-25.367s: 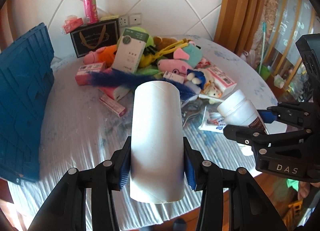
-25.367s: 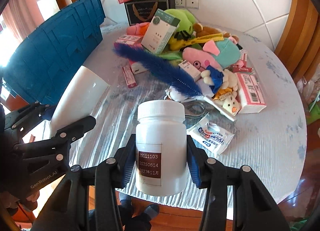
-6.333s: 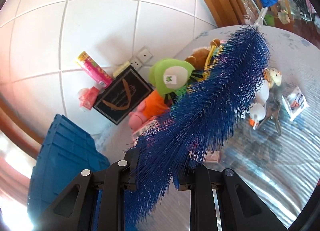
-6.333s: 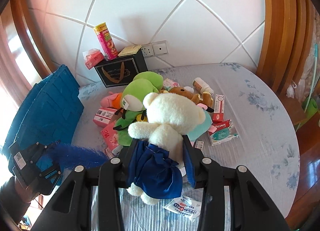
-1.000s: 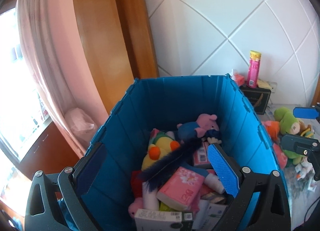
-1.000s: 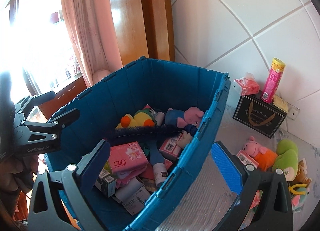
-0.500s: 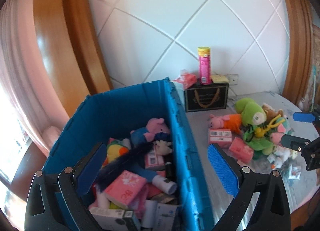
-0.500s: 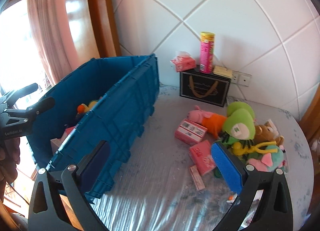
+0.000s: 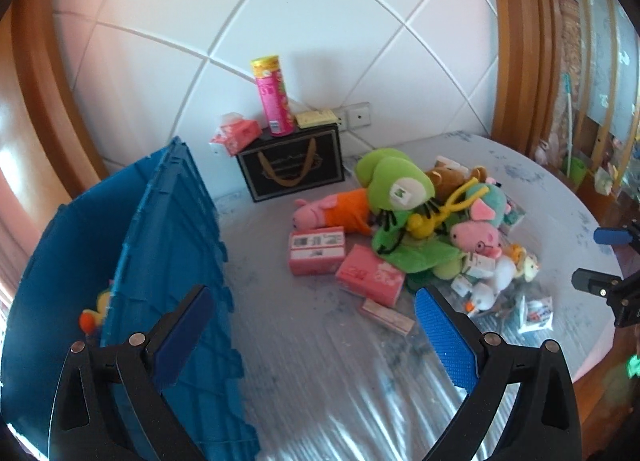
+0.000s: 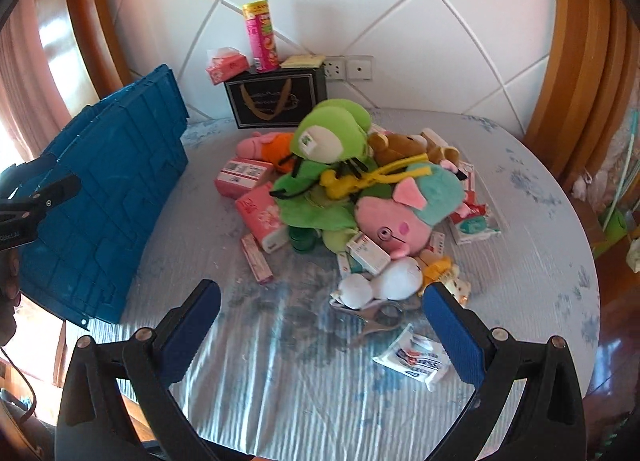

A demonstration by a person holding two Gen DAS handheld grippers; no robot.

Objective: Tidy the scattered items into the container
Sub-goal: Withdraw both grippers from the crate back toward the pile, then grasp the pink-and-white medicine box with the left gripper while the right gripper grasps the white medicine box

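Both grippers have swung away from the crate's inside and now face the heap on the table, each with nothing between its fingers. Half a second ago the left wrist view looked down into the blue crate point(image 9: 160, 261); now only a sliver of its interior shows at the left edge, with a yellow and orange toy point(image 9: 94, 311) peeking over the wall. The crate stands at the left side of the round table point(image 10: 540, 261), its ribbed wall toward the heap.

The scattered items lie piled mid-table, apart from the crate. A green plush point(image 10: 332, 137) sits on top, with a yellow slingshot point(image 10: 376, 175) draped across it and a brown bear point(image 10: 400, 147) just behind. A pink pig plush point(image 10: 388, 225) with a teal hood lies in front; another pig in orange point(image 9: 332, 211) lies toward the crate. Two pink boxes point(image 9: 317, 251) rest beside the green plush, and a white sachet point(image 10: 416, 357) lies nearest the right gripper.

The left gripper point(image 9: 312, 337) is spread wide, hovering over bare tablecloth beside the crate wall. The right gripper point(image 10: 320, 337) is likewise spread wide, above the cloth just short of the white sachet.

Against the tiled wall stands a black gift bag point(image 9: 292, 165), with a pink canister point(image 9: 273, 97) and a tissue pack point(image 9: 235, 135) on top.
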